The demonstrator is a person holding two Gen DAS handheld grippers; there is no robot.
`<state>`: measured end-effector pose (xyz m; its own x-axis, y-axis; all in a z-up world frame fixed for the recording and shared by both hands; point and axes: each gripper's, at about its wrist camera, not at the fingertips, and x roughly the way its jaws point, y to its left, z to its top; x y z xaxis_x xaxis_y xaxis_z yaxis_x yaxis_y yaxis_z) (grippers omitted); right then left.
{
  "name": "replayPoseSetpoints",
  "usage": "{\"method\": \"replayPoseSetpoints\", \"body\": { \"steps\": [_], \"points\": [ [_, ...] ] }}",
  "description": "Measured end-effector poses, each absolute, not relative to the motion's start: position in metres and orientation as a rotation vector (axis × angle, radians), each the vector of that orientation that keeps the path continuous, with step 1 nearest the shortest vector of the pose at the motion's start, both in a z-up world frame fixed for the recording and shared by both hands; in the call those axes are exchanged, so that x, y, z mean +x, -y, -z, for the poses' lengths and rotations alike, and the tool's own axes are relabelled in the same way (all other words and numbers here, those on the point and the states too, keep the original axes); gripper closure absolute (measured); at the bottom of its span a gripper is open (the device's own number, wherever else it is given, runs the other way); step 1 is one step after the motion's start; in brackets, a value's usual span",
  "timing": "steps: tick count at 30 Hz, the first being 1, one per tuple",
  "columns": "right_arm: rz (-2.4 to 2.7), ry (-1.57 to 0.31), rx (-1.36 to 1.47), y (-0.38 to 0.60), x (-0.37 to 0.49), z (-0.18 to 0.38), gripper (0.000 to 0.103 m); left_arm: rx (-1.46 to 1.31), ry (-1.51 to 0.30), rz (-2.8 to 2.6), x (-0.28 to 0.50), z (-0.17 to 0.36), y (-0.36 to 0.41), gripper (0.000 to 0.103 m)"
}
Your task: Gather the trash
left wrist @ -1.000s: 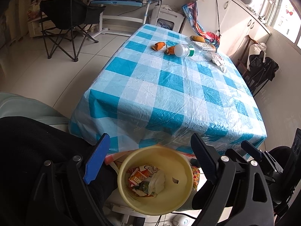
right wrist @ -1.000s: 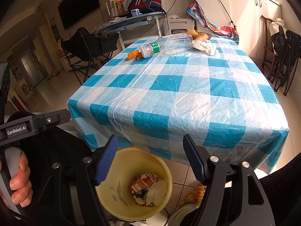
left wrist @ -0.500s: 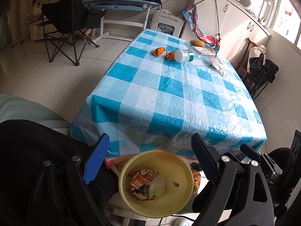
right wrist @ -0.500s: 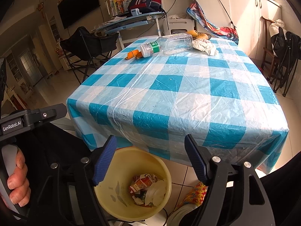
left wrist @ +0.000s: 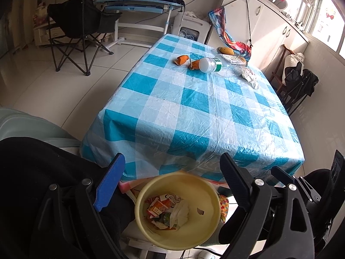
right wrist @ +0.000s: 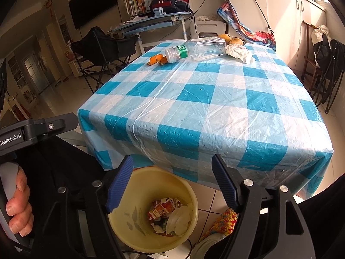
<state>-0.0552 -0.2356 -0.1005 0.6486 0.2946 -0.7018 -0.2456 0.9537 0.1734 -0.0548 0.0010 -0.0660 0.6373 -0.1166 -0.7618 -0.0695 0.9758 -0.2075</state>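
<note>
Below both wide-open, empty claws, left claw (left wrist: 171, 183) and right claw (right wrist: 172, 182), a yellow bin (right wrist: 129, 231) already holds wrappers, while far ahead on the counter (right wrist: 215, 112) a plastic bottle (right wrist: 198, 48), orange peels (left wrist: 183, 60) and crumpled tissue (right wrist: 239, 52) await collection.

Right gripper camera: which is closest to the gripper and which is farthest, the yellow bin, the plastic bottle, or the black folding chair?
From the right gripper:
1. Yellow bin, on the floor right below the fingers.
2. Plastic bottle, lying on its side at the table's far end.
3. Black folding chair, on the floor beyond the table's far left corner.
</note>
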Motion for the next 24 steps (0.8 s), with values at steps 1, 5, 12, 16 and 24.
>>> {"method": "replayPoseSetpoints", "body": {
  "steps": [1,5,12,16,24],
  "points": [
    [-0.307,-0.809,0.063,0.2357,-0.0552,0.1007,0.031,-0.225,-0.882,0.027,-0.0550,0.0663,-0.0010,0.017],
    [-0.306,-0.810,0.062,0.2348,-0.0554,0.1007,0.031,-0.223,-0.883,0.028,-0.0549,0.0661,0.0006,0.016],
    [-0.303,-0.811,0.054,0.2352,-0.0551,0.1015,0.031,-0.224,-0.882,0.028,-0.0549,0.0664,0.0002,0.016],
    [-0.303,-0.807,0.058,0.2351,-0.0554,0.1012,0.031,-0.213,-0.885,0.029,-0.0541,0.0667,0.0030,0.016],
    [-0.300,-0.806,0.054,0.2333,-0.0556,0.1015,0.030,-0.221,-0.881,0.028,-0.0535,0.0665,0.0018,0.015]
  ]
}}
